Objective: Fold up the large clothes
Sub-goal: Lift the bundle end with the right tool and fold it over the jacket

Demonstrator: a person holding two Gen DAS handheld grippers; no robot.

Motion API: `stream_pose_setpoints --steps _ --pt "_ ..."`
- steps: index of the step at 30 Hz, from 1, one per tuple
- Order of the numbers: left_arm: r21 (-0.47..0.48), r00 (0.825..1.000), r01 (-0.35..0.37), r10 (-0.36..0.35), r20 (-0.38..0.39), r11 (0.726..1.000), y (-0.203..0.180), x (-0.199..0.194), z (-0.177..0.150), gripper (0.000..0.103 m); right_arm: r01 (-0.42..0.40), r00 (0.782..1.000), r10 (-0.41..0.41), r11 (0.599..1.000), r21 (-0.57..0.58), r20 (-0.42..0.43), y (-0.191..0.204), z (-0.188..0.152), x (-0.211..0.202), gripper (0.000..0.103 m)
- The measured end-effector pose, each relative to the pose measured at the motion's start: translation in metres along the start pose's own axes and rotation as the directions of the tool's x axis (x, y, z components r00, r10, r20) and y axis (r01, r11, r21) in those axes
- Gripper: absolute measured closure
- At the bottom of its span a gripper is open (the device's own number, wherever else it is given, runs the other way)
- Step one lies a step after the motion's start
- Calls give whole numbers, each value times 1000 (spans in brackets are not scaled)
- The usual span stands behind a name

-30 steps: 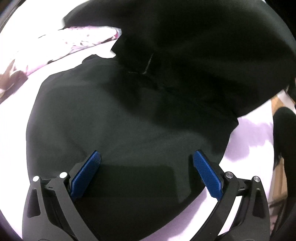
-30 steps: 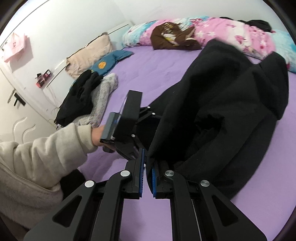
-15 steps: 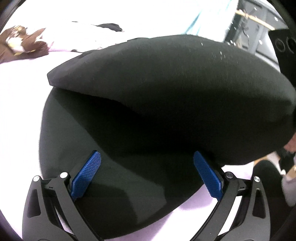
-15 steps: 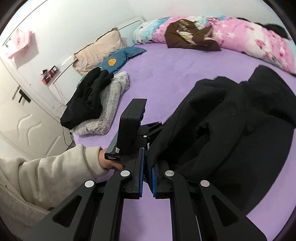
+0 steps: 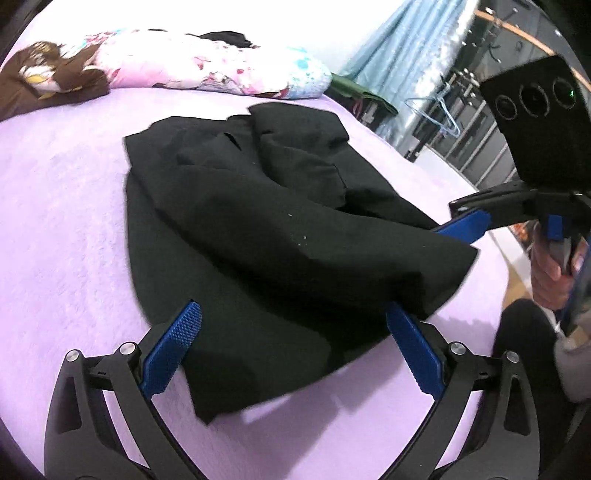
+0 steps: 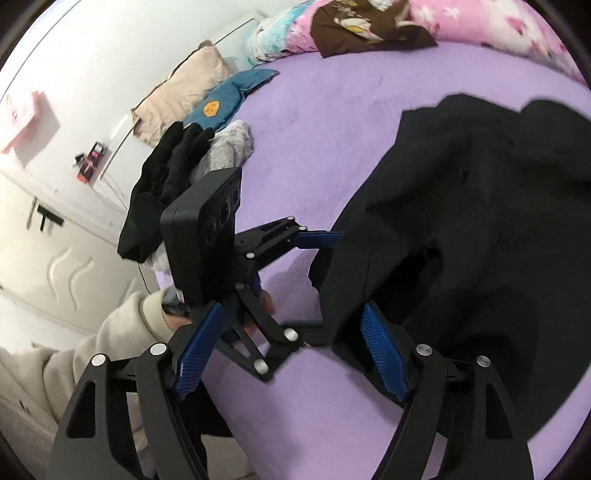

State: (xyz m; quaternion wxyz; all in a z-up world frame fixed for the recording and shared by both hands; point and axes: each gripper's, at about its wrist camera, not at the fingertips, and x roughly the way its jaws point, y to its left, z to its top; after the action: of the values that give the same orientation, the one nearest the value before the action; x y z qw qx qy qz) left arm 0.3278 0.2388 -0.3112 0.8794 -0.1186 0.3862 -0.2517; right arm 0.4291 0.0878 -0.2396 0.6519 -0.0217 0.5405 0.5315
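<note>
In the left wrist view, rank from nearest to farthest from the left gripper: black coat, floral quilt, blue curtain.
From the left gripper:
1. Black coat: directly ahead on the purple bed, its near hem between the open fingers.
2. Floral quilt: rolled at the bed's far edge, ahead and left.
3. Blue curtain: beyond the bed, upper right.

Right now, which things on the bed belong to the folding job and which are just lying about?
In the job:
- black coat, lying on the purple bed
- left gripper, open
- right gripper, open

Lying about:
- floral quilt
- brown garment
- beige pillow
- blue garment
- grey knit
- black clothes pile
</note>
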Motion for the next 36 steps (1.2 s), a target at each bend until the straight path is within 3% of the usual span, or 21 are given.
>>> stream_pose_setpoints --steps 3,5,7,10,12,14,17,20,23,27,28,29,30,31,34,36 --pt "-23 1000 17 -17 24 1000 -6 -24 -2 6 -47 998 46 999 17 36 -2 3 -26 26" --pt "2 1000 -2 2 30 1000 -16 -36 -1 6 -78 995 74 996 53 63 -9 9 -45 19" --pt "20 999 -8 7 50 1000 -29 -44 2 6 -53 995 47 997 58 92 -17 17 -66 19" --pt "129 996 -25 14 90 991 -61 -50 14 6 115 989 -118 992 41 84 -30 37 -83 19" --pt "185 994 -32 11 112 982 -79 -47 28 6 267 962 -269 963 28 54 -44 59 -91 19" --pt "238 992 -48 18 128 970 -97 -40 39 6 357 934 -357 934 22 20 -58 82 -94 19" --pt "306 987 -117 77 141 945 -117 -17 51 6 476 879 -474 878 47 -51 -85 120 -95 18" --pt "299 986 -147 118 115 943 -121 5 59 6 633 767 -603 768 99 -220 -118 157 -72 14" --pt "282 989 -141 121 87 949 -120 16 58 6 713 675 -640 693 103 -367 -145 187 -38 14" --pt "320 981 -189 195 12 929 -116 35 44 11 818 518 -680 571 68 -520 -178 216 3 10" --pt "324 980 -182 197 -13 929 -112 40 41 15 826 505 -667 558 82 -548 -182 218 10 10" --pt "324 980 -178 196 -25 929 -110 42 38 24 820 516 -644 563 106 -564 -185 222 17 10" --pt "322 979 -181 201 -31 929 -106 44 37 25 817 526 -634 561 130 -568 -186 227 22 10" --pt "319 978 -182 203 -35 930 -103 45 36 26 829 515 -644 542 138 -566 -187 233 28 10" --pt "291 977 -179 205 -61 940 -92 49 35 30 881 426 -700 464 89 -573 -190 245 46 10" --pt "278 978 -162 191 -79 947 -87 50 34 33 891 404 -692 446 85 -598 -195 246 57 10"
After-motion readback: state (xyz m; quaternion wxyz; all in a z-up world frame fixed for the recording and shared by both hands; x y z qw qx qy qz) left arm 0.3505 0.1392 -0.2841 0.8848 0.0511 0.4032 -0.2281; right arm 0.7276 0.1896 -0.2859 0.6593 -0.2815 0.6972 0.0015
